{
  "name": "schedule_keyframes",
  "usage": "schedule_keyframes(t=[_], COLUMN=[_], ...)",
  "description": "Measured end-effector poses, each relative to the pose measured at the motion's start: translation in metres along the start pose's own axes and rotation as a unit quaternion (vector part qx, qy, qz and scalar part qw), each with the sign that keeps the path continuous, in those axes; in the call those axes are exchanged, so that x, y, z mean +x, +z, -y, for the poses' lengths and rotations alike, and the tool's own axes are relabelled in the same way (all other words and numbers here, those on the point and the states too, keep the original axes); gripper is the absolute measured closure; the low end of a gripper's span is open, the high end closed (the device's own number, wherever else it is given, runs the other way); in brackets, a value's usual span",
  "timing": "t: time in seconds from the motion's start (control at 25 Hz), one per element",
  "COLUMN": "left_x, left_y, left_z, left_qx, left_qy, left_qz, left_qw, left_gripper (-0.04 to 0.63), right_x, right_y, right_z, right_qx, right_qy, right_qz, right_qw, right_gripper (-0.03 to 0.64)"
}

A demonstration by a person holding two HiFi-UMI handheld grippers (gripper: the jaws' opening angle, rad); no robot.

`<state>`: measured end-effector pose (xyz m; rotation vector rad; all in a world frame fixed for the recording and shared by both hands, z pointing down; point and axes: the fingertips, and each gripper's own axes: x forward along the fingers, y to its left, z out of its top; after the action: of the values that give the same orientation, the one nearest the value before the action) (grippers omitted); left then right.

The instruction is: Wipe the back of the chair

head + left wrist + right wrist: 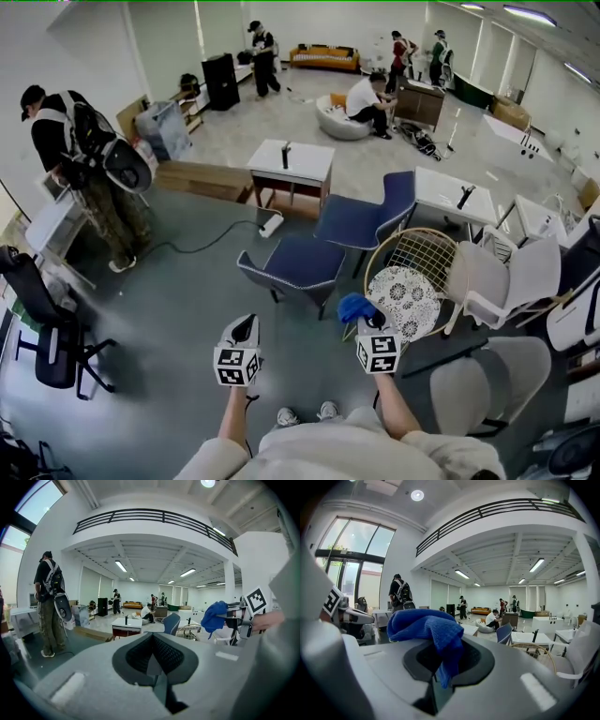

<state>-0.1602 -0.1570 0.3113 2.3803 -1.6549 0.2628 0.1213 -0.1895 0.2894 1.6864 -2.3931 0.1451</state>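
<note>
Right claw (440, 670) clamps blue cloth (425, 626); left claw (153, 665) closed, empty; rattan chair (427, 258) near right claw

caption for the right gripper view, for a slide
Right gripper shut on a blue cloth, facing an open hall with people beyond.

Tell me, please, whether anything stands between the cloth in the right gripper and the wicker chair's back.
Nothing visible does. The right gripper holds the blue cloth just beside the wicker chair, whose open back rises clear above the patterned cushion.
</note>
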Motion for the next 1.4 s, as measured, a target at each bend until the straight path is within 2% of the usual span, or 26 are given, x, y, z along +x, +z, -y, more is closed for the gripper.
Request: schedule_keyframes(t=[0.56,1.4], left_x=[-0.015,-0.007], left_y=[0.028,0.029], left_z=[-0.011,0.0], left_qx=[0.005,0.001], left_qy=[0.011,0.005], left_qz=[0.024,0.026], left_qw=[0.9996,0.9997], left_gripper=[0.595,0.595], right_x=[-0.013,-0.007], right_y=[0.021,0.027], right_z=[-0.003,-0.003], right_qx=[-0.015,-0.006], right_qy=[-0.009,-0.003], right_qz=[0.021,0.023], right_qw=[1.0,1.0], right_gripper=[0.572,0.572])
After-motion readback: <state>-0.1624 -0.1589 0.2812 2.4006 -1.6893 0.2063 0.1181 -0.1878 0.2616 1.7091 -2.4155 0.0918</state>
